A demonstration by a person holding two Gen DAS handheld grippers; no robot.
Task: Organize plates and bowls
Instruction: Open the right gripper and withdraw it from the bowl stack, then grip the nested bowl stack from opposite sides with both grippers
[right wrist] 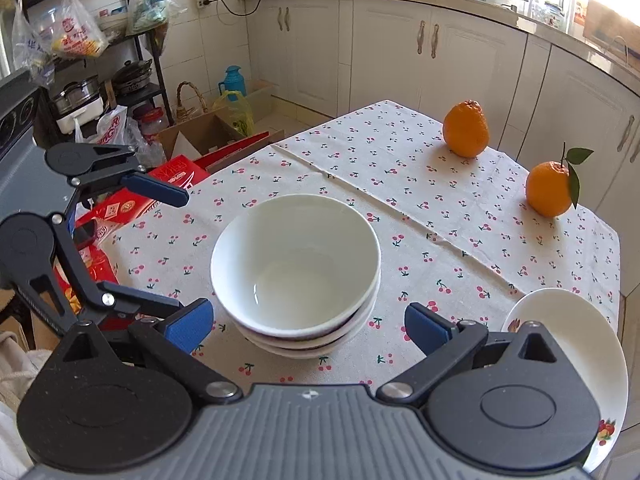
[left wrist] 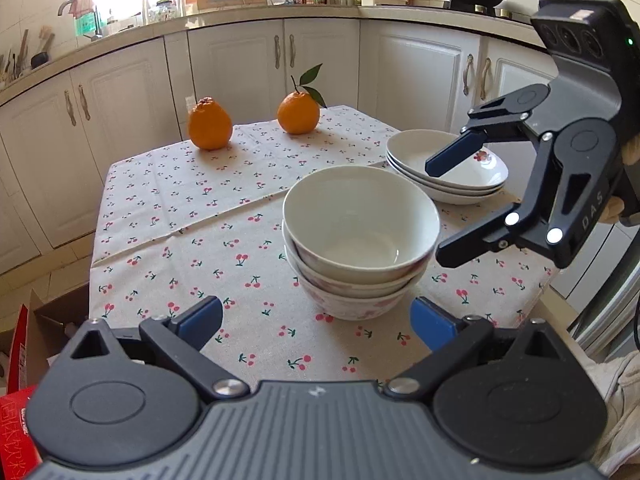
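A stack of three white bowls (left wrist: 360, 240) stands on the cherry-print tablecloth (left wrist: 200, 208); it also shows in the right wrist view (right wrist: 296, 276). A stack of three white plates (left wrist: 444, 168) sits behind it to the right, and its rim shows in the right wrist view (right wrist: 572, 320). My left gripper (left wrist: 316, 320) is open and empty, just in front of the bowls. My right gripper (right wrist: 308, 326) is open and empty, close to the bowls; in the left wrist view it (left wrist: 440, 208) hovers between bowls and plates.
Two oranges (left wrist: 210, 123) (left wrist: 299, 113) sit at the far side of the table. White kitchen cabinets (left wrist: 240, 64) surround the table. Cardboard boxes and red packages (right wrist: 180, 172) lie on the floor beside the table's left edge.
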